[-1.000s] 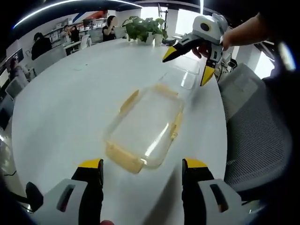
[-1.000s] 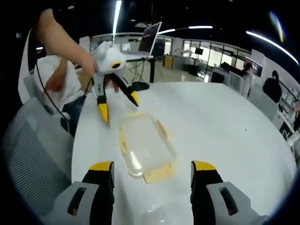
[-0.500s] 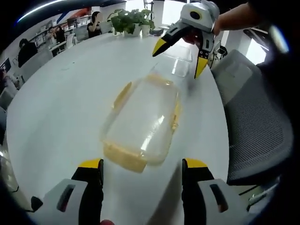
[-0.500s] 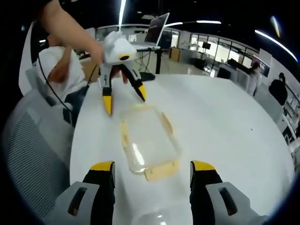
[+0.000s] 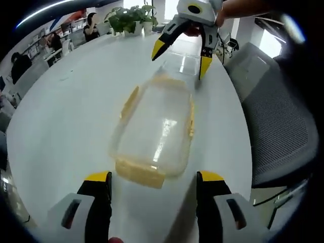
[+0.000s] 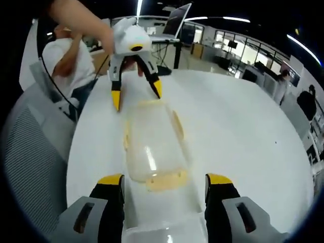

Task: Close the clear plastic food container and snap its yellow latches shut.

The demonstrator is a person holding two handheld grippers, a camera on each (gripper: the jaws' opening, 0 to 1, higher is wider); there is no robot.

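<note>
A clear plastic lid (image 5: pixel 154 126) with yellow latches along its edges lies flat on the white table (image 5: pixel 66 101), in front of my left gripper (image 5: pixel 154 182), whose jaws stand open and empty just short of its near end. At the lid's far end my right gripper (image 5: pixel 180 58) hangs open over a clear tub (image 5: pixel 188 63). In the right gripper view the same lid (image 6: pixel 152 144) lies ahead, the tub (image 6: pixel 162 230) shows low between my open right gripper (image 6: pixel 164 185), and the left gripper (image 6: pixel 136 93) is open past the lid's far end.
A grey mesh chair (image 5: pixel 283 121) stands at the table's edge beside the lid, also seen as the chair (image 6: pixel 30 152). Potted plants (image 5: pixel 129 17) stand at the table's far end. People sit at desks behind. A laptop (image 6: pixel 174 23) stands on a stand beyond the table.
Both grippers have come closer to the lid from opposite ends and stayed open. The right gripper has dropped lower over the clear tub. The lid lies where it was.
</note>
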